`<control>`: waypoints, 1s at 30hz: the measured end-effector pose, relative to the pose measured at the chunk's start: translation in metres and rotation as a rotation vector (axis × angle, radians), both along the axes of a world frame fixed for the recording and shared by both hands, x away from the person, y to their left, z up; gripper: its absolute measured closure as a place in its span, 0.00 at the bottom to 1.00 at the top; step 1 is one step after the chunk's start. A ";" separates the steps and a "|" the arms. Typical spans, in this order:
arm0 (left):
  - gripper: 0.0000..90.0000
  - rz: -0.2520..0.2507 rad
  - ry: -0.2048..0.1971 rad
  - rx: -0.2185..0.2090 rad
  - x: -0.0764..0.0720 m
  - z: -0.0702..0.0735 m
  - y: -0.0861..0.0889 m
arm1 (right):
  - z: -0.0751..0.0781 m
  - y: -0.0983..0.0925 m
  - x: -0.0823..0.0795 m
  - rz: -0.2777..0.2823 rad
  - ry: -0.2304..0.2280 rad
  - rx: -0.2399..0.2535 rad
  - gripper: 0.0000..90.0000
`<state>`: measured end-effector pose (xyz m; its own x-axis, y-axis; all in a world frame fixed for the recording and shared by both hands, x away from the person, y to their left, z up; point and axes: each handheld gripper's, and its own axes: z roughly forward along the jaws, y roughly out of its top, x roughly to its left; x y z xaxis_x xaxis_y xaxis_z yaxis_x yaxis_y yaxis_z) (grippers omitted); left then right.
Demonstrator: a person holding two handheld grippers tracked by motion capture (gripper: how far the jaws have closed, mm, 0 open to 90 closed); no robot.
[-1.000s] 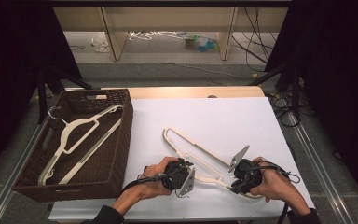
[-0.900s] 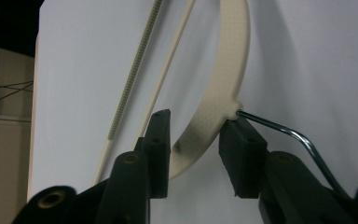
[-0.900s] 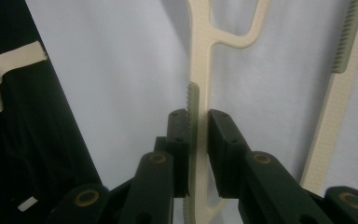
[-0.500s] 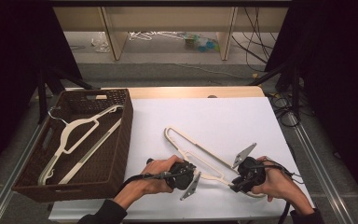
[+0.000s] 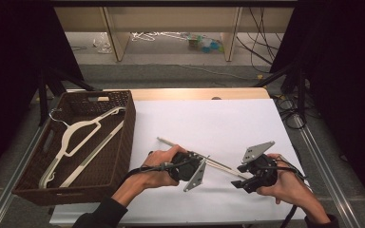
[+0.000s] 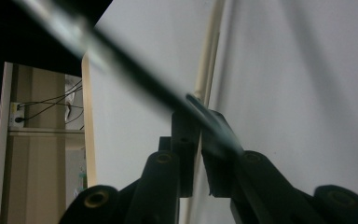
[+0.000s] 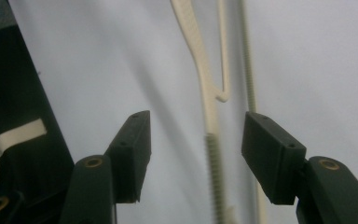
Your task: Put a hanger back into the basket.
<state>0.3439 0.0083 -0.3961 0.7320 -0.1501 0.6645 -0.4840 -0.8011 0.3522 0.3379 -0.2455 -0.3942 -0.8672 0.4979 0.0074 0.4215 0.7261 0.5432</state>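
Observation:
A cream plastic hanger [image 5: 171, 143] stands tilted on edge over the white table [image 5: 209, 118], so it looks like a thin bar in the high view. My left gripper [image 5: 200, 160] is shut on the hanger's bar [image 6: 209, 60]; in the left gripper view the jaws [image 6: 198, 135] pinch it, and a blurred dark streak crosses in front. My right gripper [image 5: 240, 176] is open at the hanger's right end. In the right gripper view the hanger's ribbed arm [image 7: 209, 116] runs between its parted jaws [image 7: 196, 135], touching neither pad.
A dark wicker basket [image 5: 123, 137] stands at the table's left edge, holding two cream hangers [image 5: 76, 137]. A person's hands hold both grippers near the table's front edge. Black cables [image 5: 290, 107] lie off the right side.
The hanger lay flat on the table before; now it is turned up on edge in my left gripper. Both hands have shifted slightly toward the front edge.

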 end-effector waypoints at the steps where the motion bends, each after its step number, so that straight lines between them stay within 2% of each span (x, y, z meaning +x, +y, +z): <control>1: 0.94 0.000 0.000 0.000 0.000 0.000 0.000 | 0.000 0.000 0.000 0.000 0.000 0.000 0.43; 2: 0.94 0.008 0.010 -0.013 0.000 0.002 0.000 | 0.001 0.000 0.000 -0.014 -0.030 -0.001 0.44; 3: 0.95 0.017 0.032 -0.023 0.000 0.005 0.002 | 0.005 -0.001 0.000 -0.032 -0.043 0.023 0.45; 5: 0.95 0.025 0.034 -0.038 0.000 0.006 0.003 | 0.008 -0.003 -0.001 -0.037 -0.039 0.038 0.44; 7: 0.95 0.043 0.060 -0.055 0.001 0.009 0.006 | 0.013 -0.005 -0.001 -0.045 -0.063 0.066 0.43; 8: 0.95 0.063 0.079 -0.070 0.003 0.014 0.009 | 0.018 -0.007 -0.002 -0.065 -0.104 0.093 0.42; 9: 0.95 0.063 0.079 -0.070 0.003 0.014 0.009 | 0.018 -0.007 -0.002 -0.065 -0.104 0.093 0.42; 13: 0.95 0.111 0.150 -0.149 0.007 0.027 0.015 | 0.033 -0.013 -0.002 -0.092 -0.170 0.165 0.41; 15: 0.95 0.122 0.164 -0.152 0.009 0.031 0.017 | 0.035 -0.014 -0.003 -0.100 -0.183 0.173 0.41; 16: 0.95 0.133 0.179 -0.174 0.010 0.034 0.018 | 0.039 -0.016 -0.003 -0.101 -0.205 0.202 0.41; 18: 0.95 0.167 0.217 -0.218 0.014 0.043 0.023 | 0.044 -0.017 -0.006 -0.126 -0.235 0.226 0.40; 19: 0.95 0.167 0.217 -0.218 0.014 0.043 0.023 | 0.044 -0.017 -0.006 -0.126 -0.235 0.226 0.40; 20: 0.95 0.175 0.233 -0.233 0.017 0.046 0.025 | 0.047 -0.017 -0.006 -0.124 -0.246 0.242 0.40; 21: 0.95 0.187 0.253 -0.244 0.019 0.049 0.028 | 0.053 -0.019 -0.008 -0.133 -0.276 0.274 0.39; 23: 0.95 0.204 0.278 -0.277 0.022 0.054 0.031 | 0.054 -0.019 -0.008 -0.130 -0.290 0.290 0.39; 24: 0.95 0.229 0.301 -0.295 0.025 0.058 0.034 | 0.057 -0.020 -0.010 -0.128 -0.287 0.303 0.38; 27: 0.95 0.253 0.322 -0.307 0.028 0.063 0.038 | 0.058 -0.019 -0.011 -0.119 -0.284 0.308 0.38; 28: 0.95 0.287 0.364 -0.333 0.029 0.067 0.042 | 0.055 -0.017 -0.011 -0.119 -0.272 0.303 0.37; 29: 0.95 0.287 0.364 -0.333 0.029 0.067 0.042 | 0.055 -0.017 -0.011 -0.119 -0.272 0.303 0.37; 30: 0.95 0.316 0.409 -0.375 0.031 0.072 0.047 | 0.050 -0.014 -0.010 -0.116 -0.258 0.302 0.37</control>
<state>0.3748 0.0549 -0.3241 0.9087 0.3027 0.2875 -0.0117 -0.6699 0.7424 0.3278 -0.2599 -0.3440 -0.7980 0.6011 -0.0419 0.3132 0.4732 0.8234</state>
